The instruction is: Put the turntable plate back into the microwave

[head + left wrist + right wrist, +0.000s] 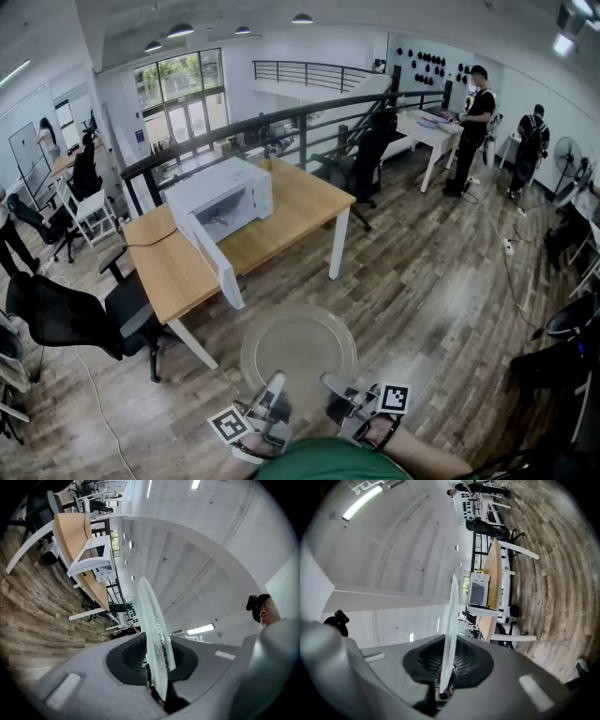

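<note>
The clear glass turntable plate [298, 352] hangs flat over the wooden floor, carried by both grippers at its near rim. My left gripper [272, 389] is shut on the plate's near-left edge; in the left gripper view the plate [154, 637] shows edge-on between the dark pads [129, 656]. My right gripper [336, 388] is shut on the near-right edge, and the plate [449, 634] again runs edge-on through its pads [464, 660]. The white microwave [225, 202] stands on the wooden table [173, 267] ahead with its door [217, 267] swung open toward me.
Black office chairs [70, 319] stand left of the table and another [361, 155] behind it. A black railing [281, 117] runs behind. People stand at a white desk [427, 131] far right. Wooden floor [431, 281] stretches between me and the table.
</note>
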Action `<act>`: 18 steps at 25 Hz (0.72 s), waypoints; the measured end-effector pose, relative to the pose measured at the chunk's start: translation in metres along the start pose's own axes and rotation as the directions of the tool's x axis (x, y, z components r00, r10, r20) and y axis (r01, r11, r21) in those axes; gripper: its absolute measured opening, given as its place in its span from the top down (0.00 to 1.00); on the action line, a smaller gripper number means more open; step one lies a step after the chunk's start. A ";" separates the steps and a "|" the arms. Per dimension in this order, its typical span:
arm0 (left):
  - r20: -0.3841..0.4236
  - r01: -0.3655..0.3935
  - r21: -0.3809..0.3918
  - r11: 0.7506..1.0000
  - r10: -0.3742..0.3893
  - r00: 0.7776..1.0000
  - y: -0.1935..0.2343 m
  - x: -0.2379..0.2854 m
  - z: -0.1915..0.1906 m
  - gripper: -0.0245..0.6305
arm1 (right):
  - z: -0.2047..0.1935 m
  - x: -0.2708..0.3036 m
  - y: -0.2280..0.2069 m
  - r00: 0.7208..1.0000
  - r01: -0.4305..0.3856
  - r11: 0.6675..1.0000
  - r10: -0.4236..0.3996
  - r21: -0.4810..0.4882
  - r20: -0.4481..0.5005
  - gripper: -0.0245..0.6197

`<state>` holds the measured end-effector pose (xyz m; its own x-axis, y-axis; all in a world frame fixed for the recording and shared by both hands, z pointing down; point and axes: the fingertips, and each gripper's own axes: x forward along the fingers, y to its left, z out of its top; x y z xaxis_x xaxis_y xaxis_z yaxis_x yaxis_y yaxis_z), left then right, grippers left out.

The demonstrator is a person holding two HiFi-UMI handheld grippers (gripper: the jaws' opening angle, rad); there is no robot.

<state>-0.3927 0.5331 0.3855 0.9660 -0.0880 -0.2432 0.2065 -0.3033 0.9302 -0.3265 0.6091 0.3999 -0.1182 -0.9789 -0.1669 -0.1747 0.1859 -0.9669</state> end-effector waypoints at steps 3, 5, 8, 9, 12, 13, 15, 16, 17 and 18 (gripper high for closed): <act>-0.001 -0.006 -0.001 1.000 0.006 1.000 0.000 0.010 -0.005 0.88 | 0.010 -0.005 0.000 1.000 0.003 1.000 -0.003 0.004 -0.003 0.90; -0.003 -0.008 0.007 1.000 0.008 1.000 0.000 0.020 -0.007 0.89 | 0.020 -0.007 0.000 1.000 0.001 1.000 -0.001 0.009 -0.003 0.90; 0.001 -0.014 0.006 1.000 0.014 1.000 0.003 0.035 -0.012 0.89 | 0.035 -0.010 -0.003 1.000 -0.004 1.000 0.004 0.010 -0.008 0.90; 0.005 -0.015 0.006 1.000 0.015 1.000 0.004 0.040 -0.014 0.89 | 0.040 -0.012 -0.003 1.000 -0.007 1.000 0.007 0.006 -0.012 0.90; 0.017 -0.012 0.015 1.000 0.012 1.000 0.002 0.055 -0.020 0.88 | 0.057 -0.018 -0.001 0.999 -0.018 1.000 0.018 -0.001 -0.028 0.90; 0.022 -0.011 0.021 1.000 0.011 1.000 0.001 0.061 -0.023 0.88 | 0.063 -0.020 -0.001 0.999 -0.019 1.000 0.019 0.002 -0.034 0.90; 0.033 -0.013 0.029 0.999 0.012 0.999 0.002 0.072 -0.029 0.88 | 0.075 -0.026 -0.002 0.999 -0.020 1.000 0.020 0.003 -0.047 0.90; 0.041 -0.015 0.030 0.999 0.014 0.999 0.002 0.077 -0.033 0.88 | 0.080 -0.029 -0.003 0.998 -0.022 1.000 0.022 0.002 -0.054 0.90; 0.049 -0.019 0.030 0.999 0.017 0.999 0.004 0.081 -0.036 0.88 | 0.086 -0.032 -0.004 0.998 -0.024 1.000 0.024 0.002 -0.061 0.90; 0.059 -0.022 0.031 0.999 0.020 0.998 0.005 0.085 -0.039 0.88 | 0.091 -0.034 -0.004 0.997 -0.027 1.000 0.028 0.002 -0.068 0.90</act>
<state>-0.3033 0.5608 0.3797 0.9592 -0.1496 -0.2399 0.1800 -0.3310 0.9263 -0.2331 0.6337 0.3918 -0.1889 -0.9654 -0.1800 -0.1692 0.2125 -0.9624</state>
